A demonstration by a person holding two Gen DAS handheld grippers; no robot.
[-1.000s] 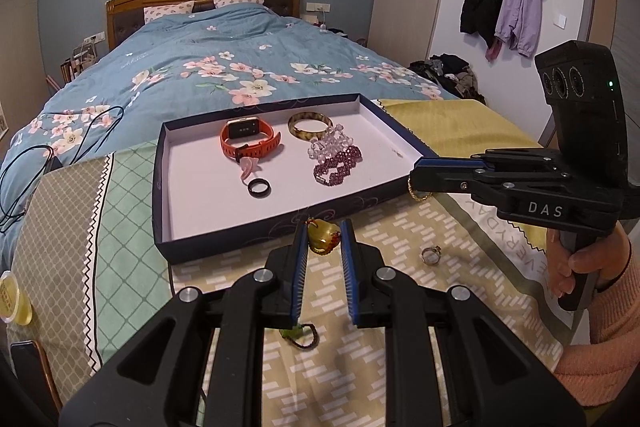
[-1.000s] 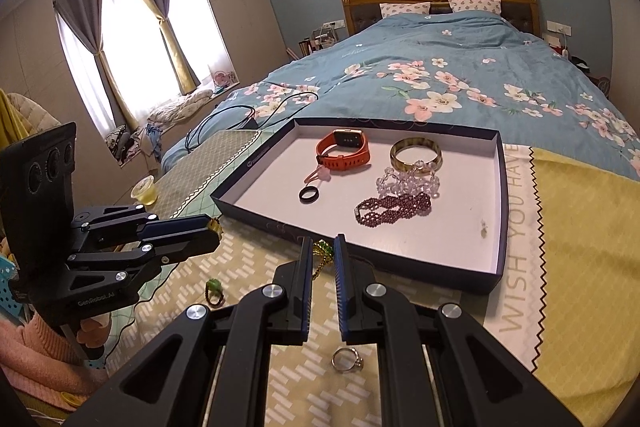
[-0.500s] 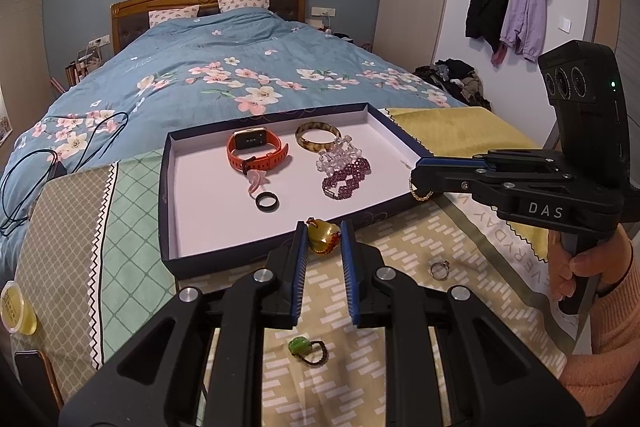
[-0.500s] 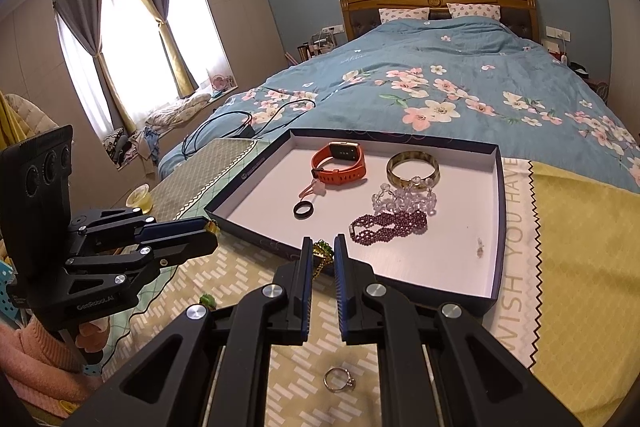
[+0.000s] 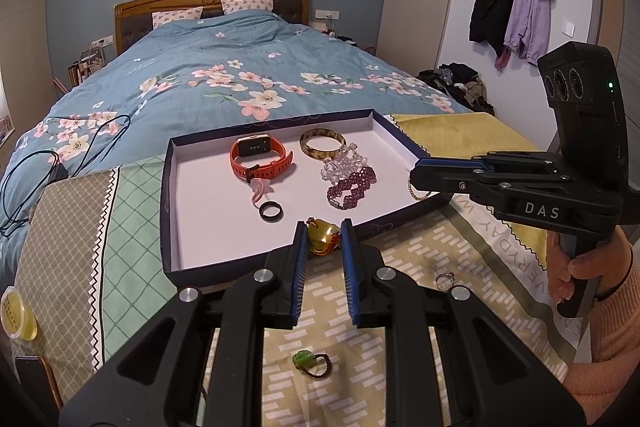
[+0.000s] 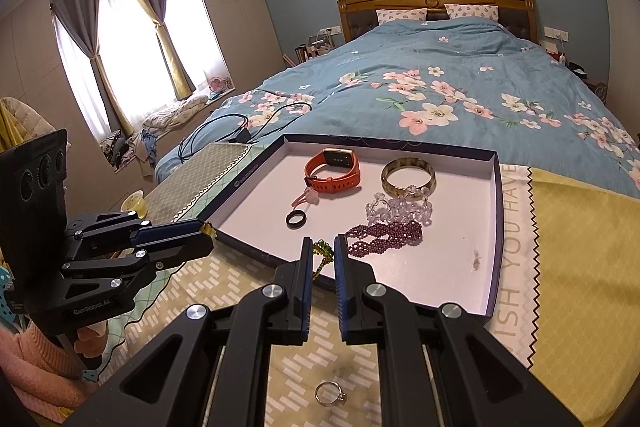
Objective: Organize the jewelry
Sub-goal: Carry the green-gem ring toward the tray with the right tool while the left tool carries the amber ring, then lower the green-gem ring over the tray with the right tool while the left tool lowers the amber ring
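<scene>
Tongs of the left gripper [image 5: 324, 233] pinch an amber-yellow pendant [image 5: 322, 235] over the near wall of a shallow navy box lid [image 5: 168, 211]; the right tongs [image 6: 320, 253] clamp a gold chain [image 6: 322, 259] that hangs straight down beside it.
</scene>
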